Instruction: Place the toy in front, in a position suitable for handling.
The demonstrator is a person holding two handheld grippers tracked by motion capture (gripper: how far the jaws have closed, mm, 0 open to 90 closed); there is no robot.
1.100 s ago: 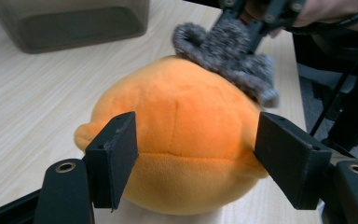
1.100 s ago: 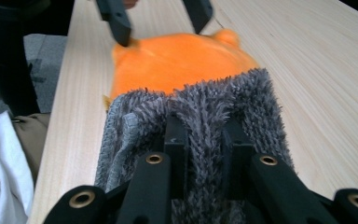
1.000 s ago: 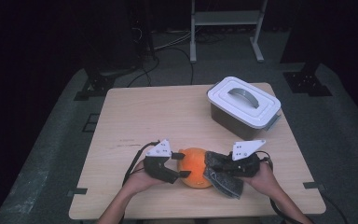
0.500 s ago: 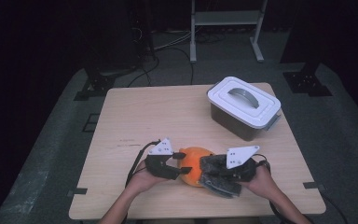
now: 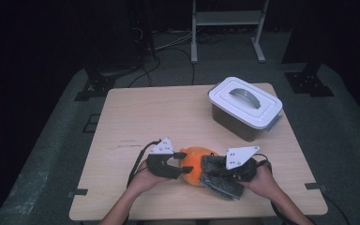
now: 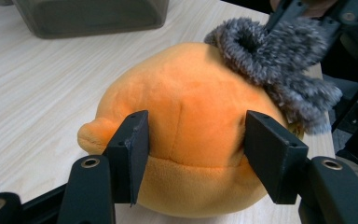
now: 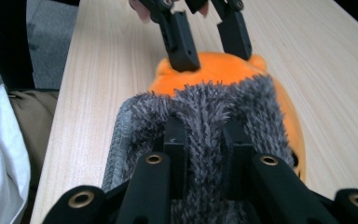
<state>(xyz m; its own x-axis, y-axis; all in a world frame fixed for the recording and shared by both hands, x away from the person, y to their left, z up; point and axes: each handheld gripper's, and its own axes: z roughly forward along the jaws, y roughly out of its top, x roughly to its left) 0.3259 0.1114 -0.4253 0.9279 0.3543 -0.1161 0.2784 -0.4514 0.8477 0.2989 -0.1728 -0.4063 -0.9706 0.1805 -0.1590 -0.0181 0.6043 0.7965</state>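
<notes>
An orange plush toy (image 5: 193, 165) lies near the table's front edge. My left gripper (image 5: 180, 165) is open, with one jaw on each side of the plush (image 6: 191, 116), close against its flanks. A grey fuzzy fabric piece (image 5: 220, 183) rests against the plush's right side and partly over it. My right gripper (image 5: 215, 171) is shut on this fabric (image 7: 205, 107), its jaws buried in the pile (image 7: 204, 135). In the right gripper view, the left gripper (image 7: 209, 44) reaches down onto the orange plush (image 7: 214, 70) from the far side. The grey fabric (image 6: 279, 56) droops over the plush's upper right in the left gripper view.
A dark grey box with a white handled lid (image 5: 246, 108) stands at the back right of the wooden table (image 5: 159, 117); its base shows as the grey box (image 6: 93, 16) beyond the plush. A metal stand and cables are on the floor behind the table.
The right gripper has shifted slightly left and down, bringing the grey fabric tighter against the plush. The left gripper has hardly moved.
</notes>
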